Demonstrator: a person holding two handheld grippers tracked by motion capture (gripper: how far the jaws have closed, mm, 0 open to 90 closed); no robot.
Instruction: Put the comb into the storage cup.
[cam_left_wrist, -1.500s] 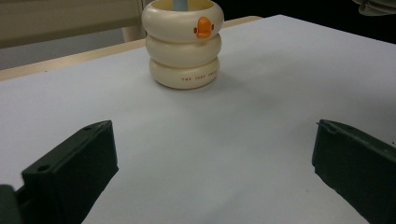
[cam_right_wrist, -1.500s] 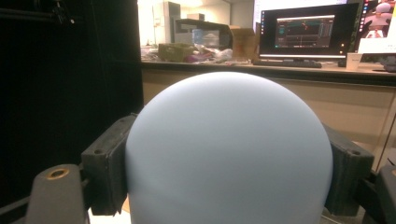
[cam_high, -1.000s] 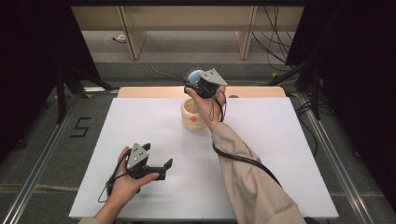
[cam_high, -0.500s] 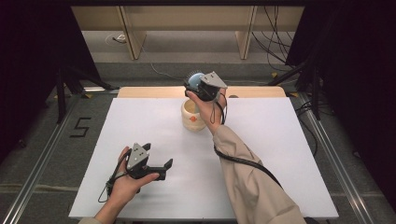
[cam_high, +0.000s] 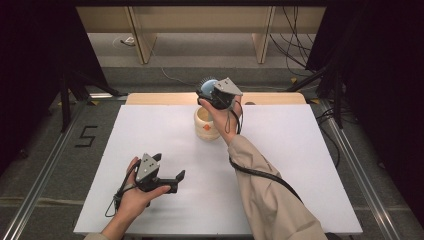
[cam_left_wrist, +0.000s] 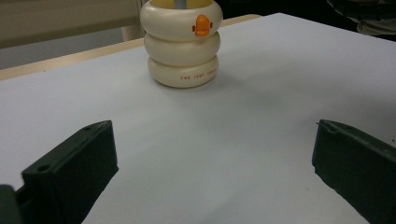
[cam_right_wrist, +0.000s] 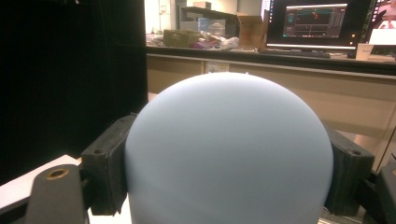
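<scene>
The right gripper (cam_high: 209, 90) is held up in the air above the far edge of the table (cam_high: 300, 165), near the middle of that edge. Its two black jaws press on both sides of a pale blue ball-shaped brush (cam_right_wrist: 229, 149), so it is holding this brush. In the high view the brush (cam_high: 206, 86) shows a ring of short dark bristles around its blue part. In the right gripper view the round blue surface sits between the jaws, one jaw touching it at each side.

Just below the right hand (cam_high: 222, 117), a cream holder (cam_high: 205, 125) made of three stacked rings stands upright on the table, near the middle of the far edge. It has a small orange mark on its top ring, and a grey stick stands inside its opening, as the left gripper view shows (cam_left_wrist: 183, 42).

The left gripper (cam_high: 170, 180) lies low over the table near the near edge, toward the left corner, held by the left hand (cam_high: 135, 197). Its jaws are wide apart with nothing between them, and they point toward the holder, well apart from it
</scene>
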